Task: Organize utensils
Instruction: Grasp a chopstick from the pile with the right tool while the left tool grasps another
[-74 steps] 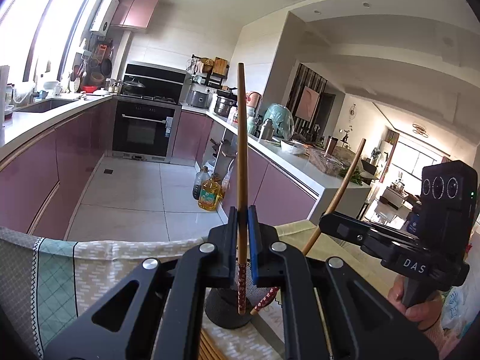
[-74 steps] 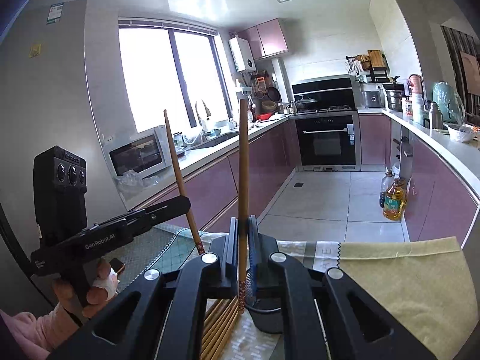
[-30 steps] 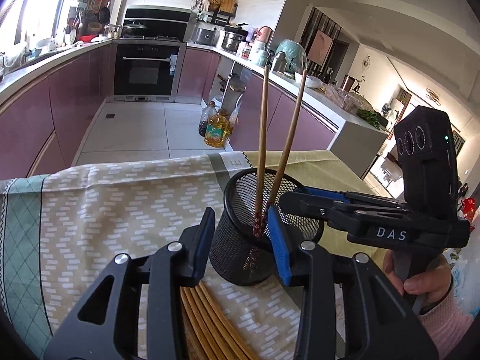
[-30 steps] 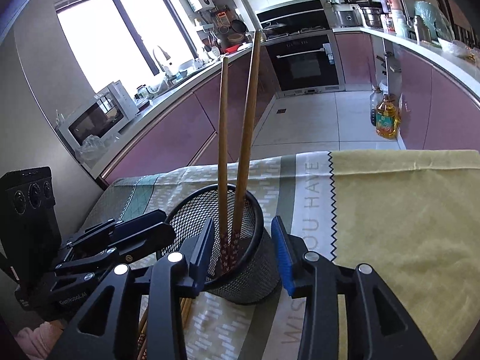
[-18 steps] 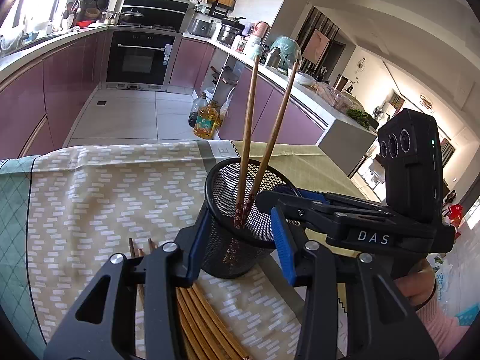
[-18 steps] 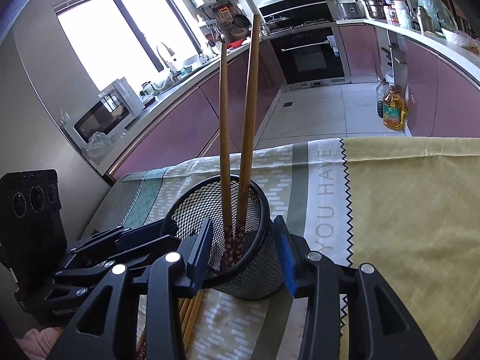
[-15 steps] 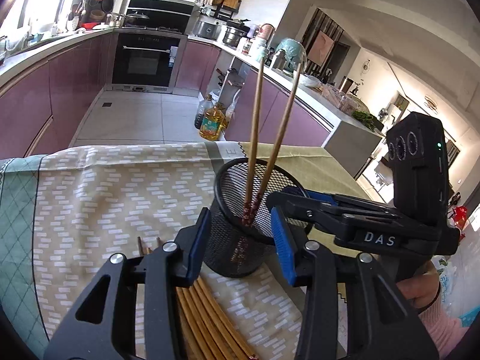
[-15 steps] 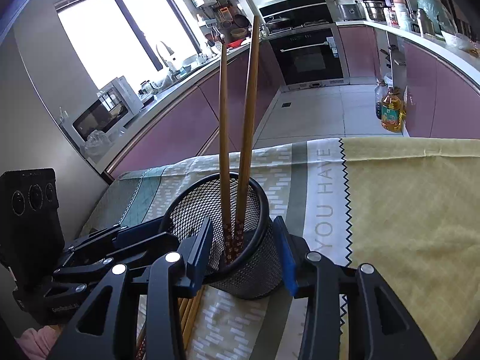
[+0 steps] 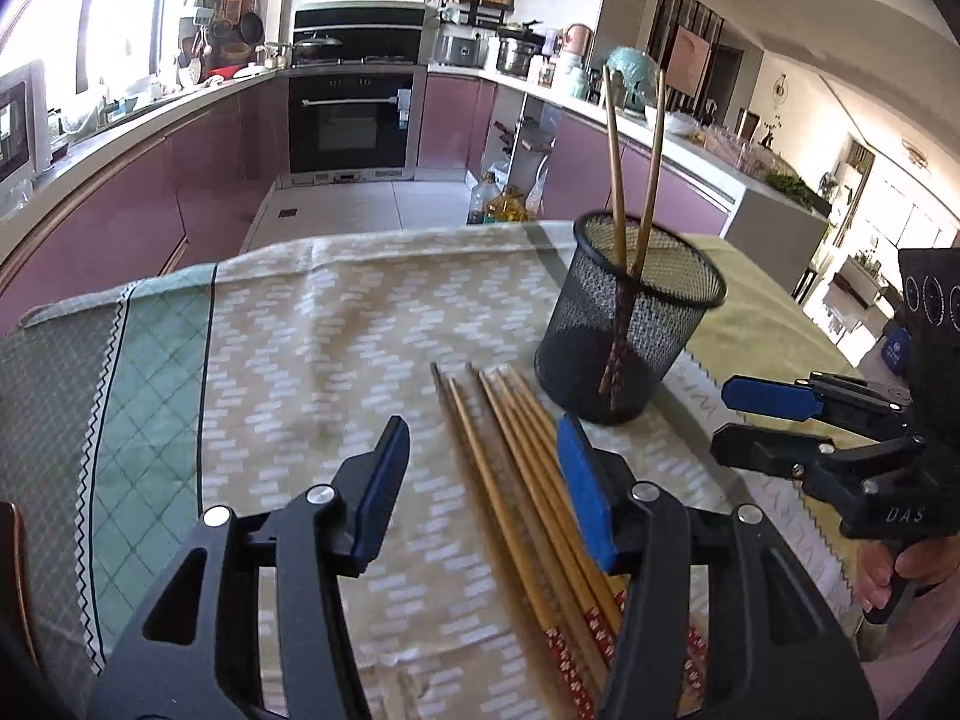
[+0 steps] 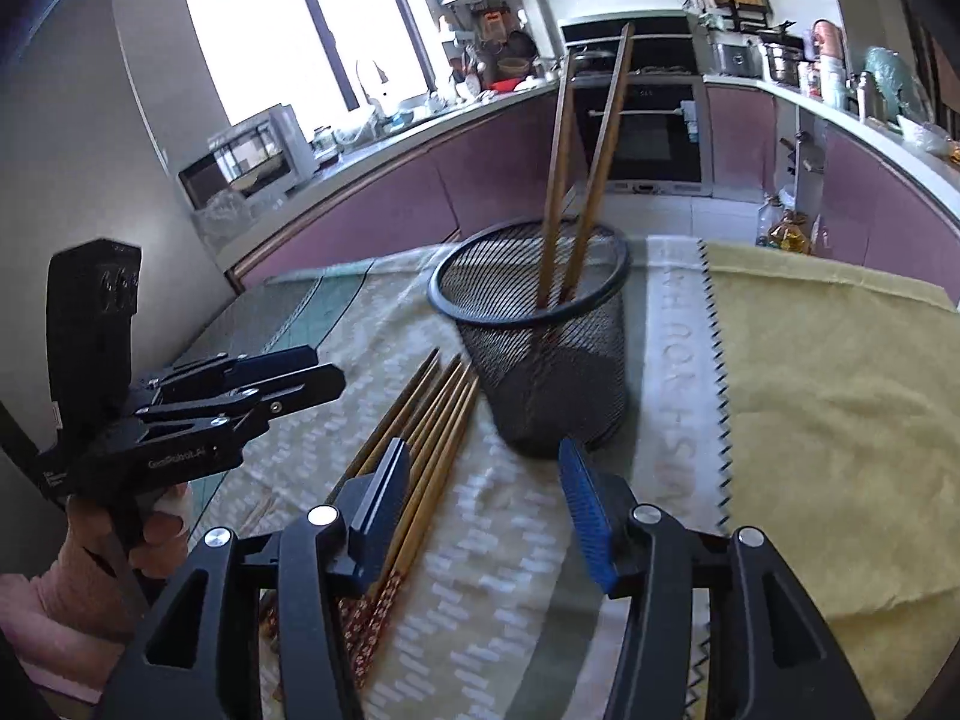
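Observation:
A black mesh cup (image 9: 630,324) (image 10: 540,360) stands on the tablecloth with two wooden chopsticks (image 9: 615,168) (image 10: 576,180) upright in it. Several more chopsticks (image 9: 522,468) (image 10: 420,432) lie side by side on the cloth in front of the cup. My left gripper (image 9: 480,450) (image 10: 327,367) hovers over the lying chopsticks, its jaws opening, and its pads touch nothing. My right gripper (image 10: 483,456) (image 9: 726,417) hangs just short of the cup, to the right of the lying chopsticks. Its jaws are opening too, with nothing between them.
A patterned tablecloth (image 9: 312,330) with a green band at the left covers the table, and a yellow cloth (image 10: 828,390) lies to the right. Beyond the far table edge are purple kitchen cabinets, an oven (image 9: 351,120) and oil bottles (image 9: 498,204) on the floor.
Each gripper earlier held a chopstick upright; both chopsticks now stand in the cup. Both grippers have drawn back from the cup and lowered, their jaws wider, and the lying chopsticks are in fuller view.

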`<control>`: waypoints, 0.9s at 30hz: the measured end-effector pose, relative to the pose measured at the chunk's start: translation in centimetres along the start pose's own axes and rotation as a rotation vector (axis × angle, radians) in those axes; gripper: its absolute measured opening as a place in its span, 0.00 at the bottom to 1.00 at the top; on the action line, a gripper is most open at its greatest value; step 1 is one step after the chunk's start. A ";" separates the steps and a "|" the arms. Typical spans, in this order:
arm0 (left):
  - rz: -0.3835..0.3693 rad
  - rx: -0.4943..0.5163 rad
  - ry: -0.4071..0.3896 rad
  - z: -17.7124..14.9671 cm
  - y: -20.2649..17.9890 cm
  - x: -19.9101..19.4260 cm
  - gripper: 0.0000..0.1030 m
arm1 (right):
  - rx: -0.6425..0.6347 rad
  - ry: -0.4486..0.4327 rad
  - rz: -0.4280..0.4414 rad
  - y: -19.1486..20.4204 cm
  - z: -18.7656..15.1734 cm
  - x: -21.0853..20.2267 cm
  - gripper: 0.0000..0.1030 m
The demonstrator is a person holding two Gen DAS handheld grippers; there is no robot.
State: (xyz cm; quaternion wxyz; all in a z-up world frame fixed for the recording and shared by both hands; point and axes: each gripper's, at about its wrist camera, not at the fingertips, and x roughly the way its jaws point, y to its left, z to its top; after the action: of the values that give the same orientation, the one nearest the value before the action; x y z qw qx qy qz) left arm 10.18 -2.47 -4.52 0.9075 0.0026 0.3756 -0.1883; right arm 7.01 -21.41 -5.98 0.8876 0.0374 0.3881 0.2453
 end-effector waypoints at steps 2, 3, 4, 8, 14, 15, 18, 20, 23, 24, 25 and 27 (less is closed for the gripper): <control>0.011 0.003 0.045 -1.2 0.1 0.8 0.48 | -0.006 0.038 0.011 1.1 -0.3 1.8 0.48; 0.012 0.006 0.065 -1.7 0.1 1.2 0.47 | -0.011 0.047 0.010 1.4 -0.4 2.4 0.47; 0.016 0.010 0.081 -2.3 0.1 1.4 0.46 | -0.021 0.054 -0.007 1.7 -0.4 2.9 0.47; 0.016 0.016 0.119 -3.5 0.2 2.0 0.44 | -0.048 0.078 -0.047 2.5 -0.7 4.1 0.47; -0.006 0.012 0.126 -4.0 0.5 2.0 0.39 | -0.055 0.090 -0.083 2.6 -0.9 4.3 0.41; -0.007 0.013 0.126 -4.0 0.5 1.9 0.39 | -0.061 0.090 -0.090 2.7 -0.9 4.3 0.41; -0.017 0.015 0.131 -4.1 0.7 1.8 0.35 | -0.079 0.093 -0.104 3.1 -0.8 4.5 0.39; -0.026 0.010 0.135 -4.2 0.8 1.6 0.34 | -0.078 0.098 -0.104 3.1 -0.7 4.5 0.35; -0.053 -0.007 0.141 -4.4 1.3 1.2 0.33 | -0.053 0.109 -0.080 2.6 -0.7 4.5 0.30; -0.063 -0.015 0.142 -4.4 1.4 1.1 0.31 | -0.049 0.111 -0.077 2.5 -0.7 4.5 0.30; -0.067 -0.017 0.142 -4.4 1.5 1.1 0.30 | -0.055 0.114 -0.082 2.5 -0.7 4.5 0.30; -0.073 -0.027 0.145 -4.4 1.7 1.0 0.29 | -0.062 0.118 -0.090 2.7 -0.7 4.6 0.29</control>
State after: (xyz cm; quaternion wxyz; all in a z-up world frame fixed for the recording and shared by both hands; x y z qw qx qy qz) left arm 8.44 -0.61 -8.62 0.8703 -0.0097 0.4427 -0.2156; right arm 8.08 -16.98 -8.81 0.8741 -0.0222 0.4330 0.2191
